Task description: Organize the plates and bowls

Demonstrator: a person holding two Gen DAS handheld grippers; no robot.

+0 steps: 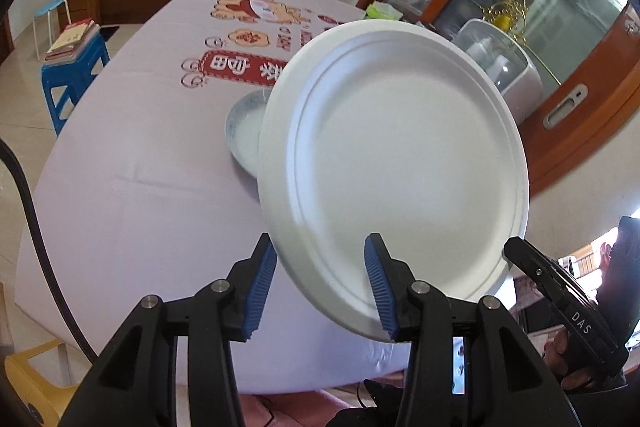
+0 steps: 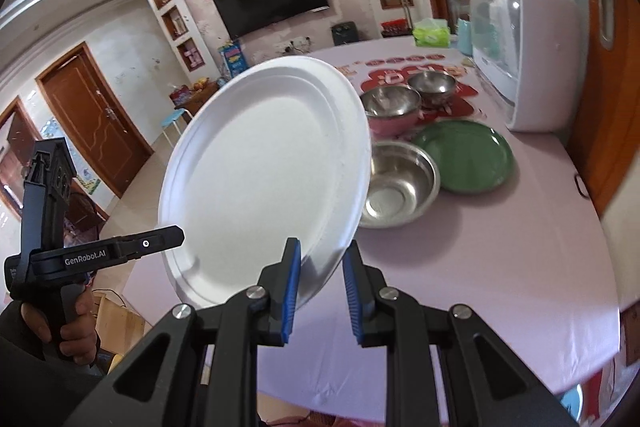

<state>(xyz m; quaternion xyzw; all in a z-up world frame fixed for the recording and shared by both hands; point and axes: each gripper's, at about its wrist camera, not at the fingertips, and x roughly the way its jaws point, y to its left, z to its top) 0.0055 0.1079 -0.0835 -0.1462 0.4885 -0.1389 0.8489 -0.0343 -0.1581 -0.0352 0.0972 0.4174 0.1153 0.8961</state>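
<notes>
A white disposable plate (image 1: 400, 163) is held up tilted over the near table edge. My right gripper (image 2: 322, 247) is shut on the lower rim of this white plate (image 2: 264, 167). My left gripper (image 1: 320, 243) stands open around the plate's near rim, its blue pads well apart and not pressing. On the table lie a blue-grey plate (image 1: 244, 131), a green plate (image 2: 464, 155), a large steel bowl (image 2: 400, 183) and two smaller steel bowls (image 2: 390, 101), the nearer one nested in a pink bowl (image 2: 392, 125).
The table wears a pale pink cloth (image 2: 520, 267). A white countertop appliance (image 2: 524, 47) stands at the far right beside a green tissue pack (image 2: 432, 31). A blue stool (image 1: 76, 75) with books and a yellow chair (image 1: 32, 379) stand left of the table.
</notes>
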